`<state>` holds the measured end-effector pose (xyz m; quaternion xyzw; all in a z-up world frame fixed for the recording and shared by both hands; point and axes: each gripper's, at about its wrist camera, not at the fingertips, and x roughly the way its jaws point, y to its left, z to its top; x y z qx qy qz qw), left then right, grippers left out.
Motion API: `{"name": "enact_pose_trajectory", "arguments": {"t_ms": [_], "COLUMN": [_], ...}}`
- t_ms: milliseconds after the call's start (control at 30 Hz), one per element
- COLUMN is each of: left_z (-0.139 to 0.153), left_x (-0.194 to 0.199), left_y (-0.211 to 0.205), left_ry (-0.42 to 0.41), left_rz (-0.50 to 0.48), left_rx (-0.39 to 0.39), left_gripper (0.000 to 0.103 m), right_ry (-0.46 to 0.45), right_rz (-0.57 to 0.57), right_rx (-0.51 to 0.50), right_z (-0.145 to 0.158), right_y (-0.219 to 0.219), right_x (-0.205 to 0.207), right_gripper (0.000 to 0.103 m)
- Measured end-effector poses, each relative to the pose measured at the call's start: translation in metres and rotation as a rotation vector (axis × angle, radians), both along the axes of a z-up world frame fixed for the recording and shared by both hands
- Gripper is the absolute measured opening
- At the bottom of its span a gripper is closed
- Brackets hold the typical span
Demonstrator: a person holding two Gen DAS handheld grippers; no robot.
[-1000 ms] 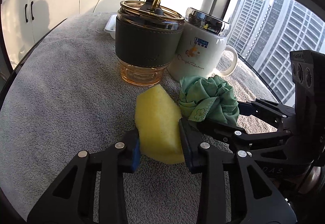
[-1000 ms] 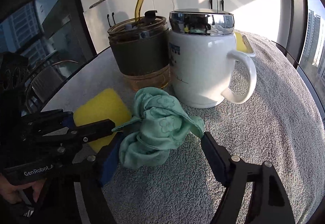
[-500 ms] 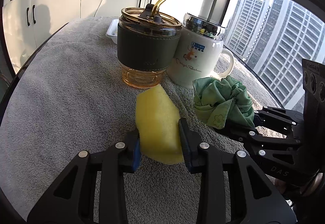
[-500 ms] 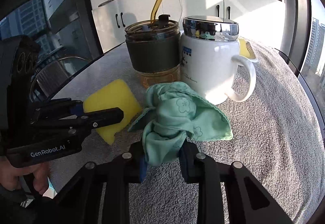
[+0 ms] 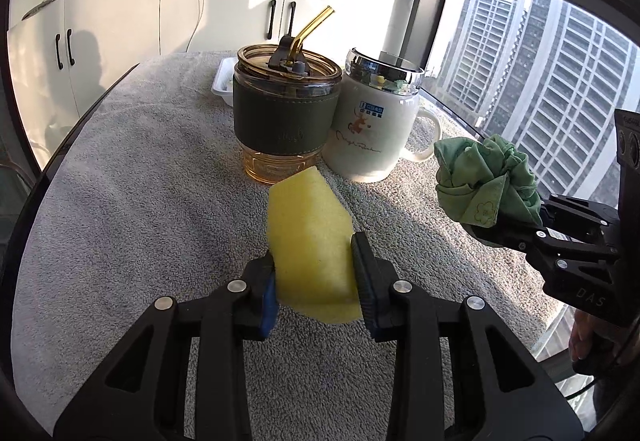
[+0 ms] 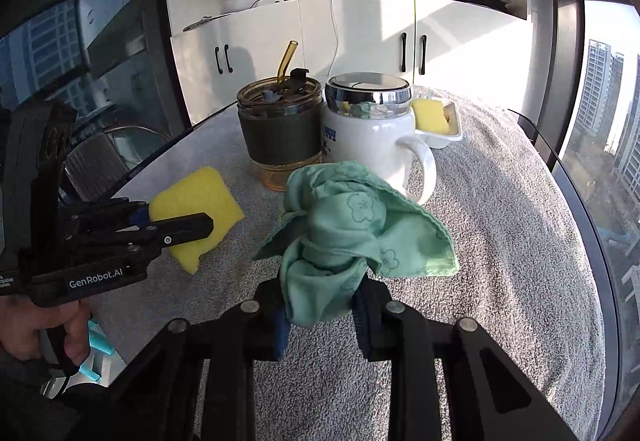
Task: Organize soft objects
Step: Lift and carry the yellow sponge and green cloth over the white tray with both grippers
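The left gripper (image 5: 316,283) is clamped on a yellow sponge (image 5: 310,237) and the right gripper (image 6: 320,311) is pinched tight on a bunched green cloth (image 6: 344,229), both angled downward, side by side.

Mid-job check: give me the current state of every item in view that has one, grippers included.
left hand-held gripper: shut on yellow sponge.
right hand-held gripper: shut on green cloth, bunched, clear of the towel.
amber tumbler: upright, lid on, straw in.
white mug: upright, lidded.
white tray: holds another yellow sponge.
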<state>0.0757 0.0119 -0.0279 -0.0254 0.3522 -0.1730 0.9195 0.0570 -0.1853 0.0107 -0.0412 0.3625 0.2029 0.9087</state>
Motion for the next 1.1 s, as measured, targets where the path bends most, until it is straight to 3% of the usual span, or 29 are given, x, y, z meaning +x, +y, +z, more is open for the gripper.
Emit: {"name": "enact_pose_trajectory", "arguments": {"t_ms": [267,533,833,1100], "left_z": [0.031,0.091,0.153,0.172], "left_x": [-0.001,0.022,0.095,0.179], "left_y": [0.008,0.025,0.037,0.025], "left_ry": [-0.055,-0.169,-0.258,-0.243], "left_rz": [0.002,-0.002,-0.007,-0.06], "left_rx": [0.008,0.038,0.108,0.159], "left_gripper": [0.03,0.03,0.03,0.031], "right_ry": [-0.055,-0.159,-0.262,-0.252], "right_rz": [-0.012,-0.018,0.006,0.017], "right_rx": [-0.022,-0.084,-0.193,-0.232], "right_z": [0.032,0.087,0.144,0.163], "right_y": [-0.014,-0.032,-0.041,-0.048], "right_x": [-0.004,0.019,0.084,0.163], "right_gripper": [0.028,0.028,0.028,0.028]}}
